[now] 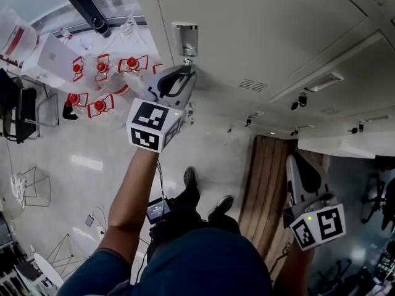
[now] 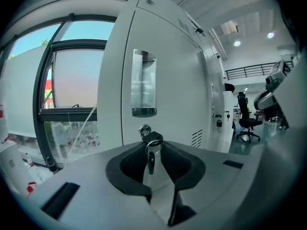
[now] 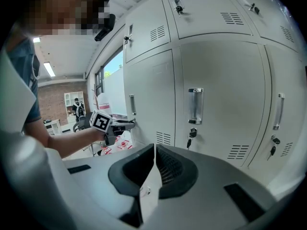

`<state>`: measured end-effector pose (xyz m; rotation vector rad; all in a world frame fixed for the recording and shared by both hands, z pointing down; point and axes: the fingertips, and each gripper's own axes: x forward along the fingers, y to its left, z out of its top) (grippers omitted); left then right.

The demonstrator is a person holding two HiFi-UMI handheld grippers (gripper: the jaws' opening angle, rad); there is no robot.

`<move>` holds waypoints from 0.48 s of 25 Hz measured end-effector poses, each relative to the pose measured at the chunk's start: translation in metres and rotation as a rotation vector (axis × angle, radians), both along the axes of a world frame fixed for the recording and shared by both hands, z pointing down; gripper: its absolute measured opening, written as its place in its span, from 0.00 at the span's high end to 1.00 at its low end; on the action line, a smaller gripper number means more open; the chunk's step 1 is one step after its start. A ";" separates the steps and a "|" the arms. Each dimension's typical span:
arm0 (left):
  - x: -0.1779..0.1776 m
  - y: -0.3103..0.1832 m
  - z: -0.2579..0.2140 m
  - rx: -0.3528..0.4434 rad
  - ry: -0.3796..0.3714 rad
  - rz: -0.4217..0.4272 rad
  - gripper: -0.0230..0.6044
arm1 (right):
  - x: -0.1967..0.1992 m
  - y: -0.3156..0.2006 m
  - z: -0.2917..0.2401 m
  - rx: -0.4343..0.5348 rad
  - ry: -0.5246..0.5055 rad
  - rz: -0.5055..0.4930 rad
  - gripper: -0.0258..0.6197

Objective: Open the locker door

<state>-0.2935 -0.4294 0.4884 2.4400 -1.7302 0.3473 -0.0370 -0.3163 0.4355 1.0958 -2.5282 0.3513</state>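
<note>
A: Left gripper view, near end first: any grip yet?

B: None to be seen: left gripper (image 2: 153,150) with jaws half open, the key (image 2: 153,139) and its dangling ring at twelve o'clock, right between the tips, pads seemingly clear of it.

A: And the right gripper (image 3: 154,150)?

B: Closed to a slit, empty, well back from the lockers.

A: Beyond the key?

B: Lock (image 2: 144,130) just behind, at eleven o'clock; then the upright handle (image 2: 143,83) higher at twelve on the locker door (image 2: 177,80), shut by the look of it.

A: Handling?

B: Probably stiff sheet metal, light on its hinges. Small, slippery key: pinch the flat head squarely, turn, then pull by the handle, not the loose ring.
</note>
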 end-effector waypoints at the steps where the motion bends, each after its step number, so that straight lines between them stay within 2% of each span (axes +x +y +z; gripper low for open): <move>1: 0.001 0.000 0.000 0.006 -0.009 -0.002 0.81 | -0.001 0.000 0.001 -0.002 0.000 -0.002 0.90; 12: 0.002 0.001 -0.002 0.019 -0.005 -0.015 0.82 | 0.010 -0.001 0.003 -0.010 0.002 0.001 0.90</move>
